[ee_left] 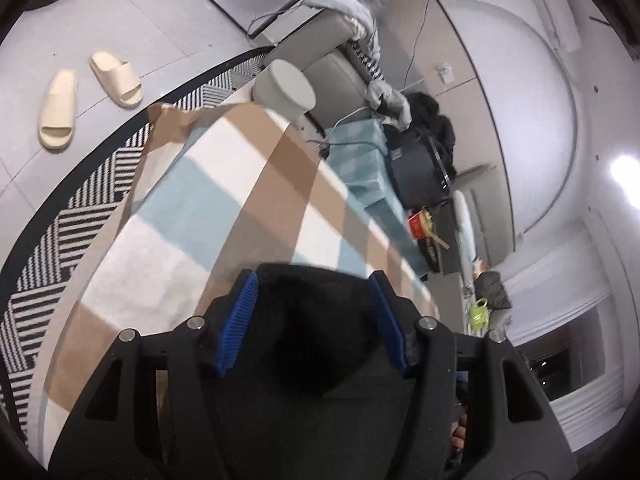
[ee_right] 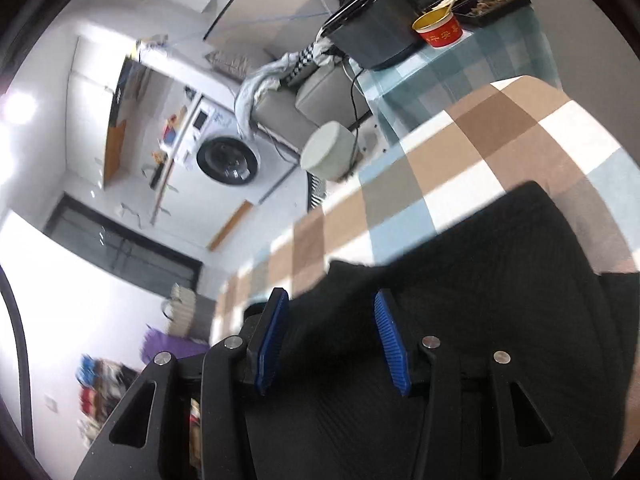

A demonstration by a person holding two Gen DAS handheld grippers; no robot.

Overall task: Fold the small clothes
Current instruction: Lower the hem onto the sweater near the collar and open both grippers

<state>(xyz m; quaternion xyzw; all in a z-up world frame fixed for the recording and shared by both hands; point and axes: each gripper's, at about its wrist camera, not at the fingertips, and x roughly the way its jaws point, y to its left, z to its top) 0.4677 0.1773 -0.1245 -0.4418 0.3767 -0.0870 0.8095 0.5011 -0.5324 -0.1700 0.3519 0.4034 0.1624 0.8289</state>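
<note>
Left claw (ee_left: 316, 304) half open, right claw (ee_right: 330, 326) same; black garment (ee_right: 480, 300) lay slack between pads on checked cloth (ee_left: 180, 216), ungripped. Soft, light, floppy; likely best pinched at edge or corners.

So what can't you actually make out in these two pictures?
- Black garment: in the left view its near part is hidden behind the left gripper.
- Same garment, right view: cut off by the lower edge, so its type is unclear.
- Red cup: lettering too small.

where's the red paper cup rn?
The red paper cup with yellow rim stands top right in the right wrist view, on the teal checked cloth, beside the dark grey bin.
</note>
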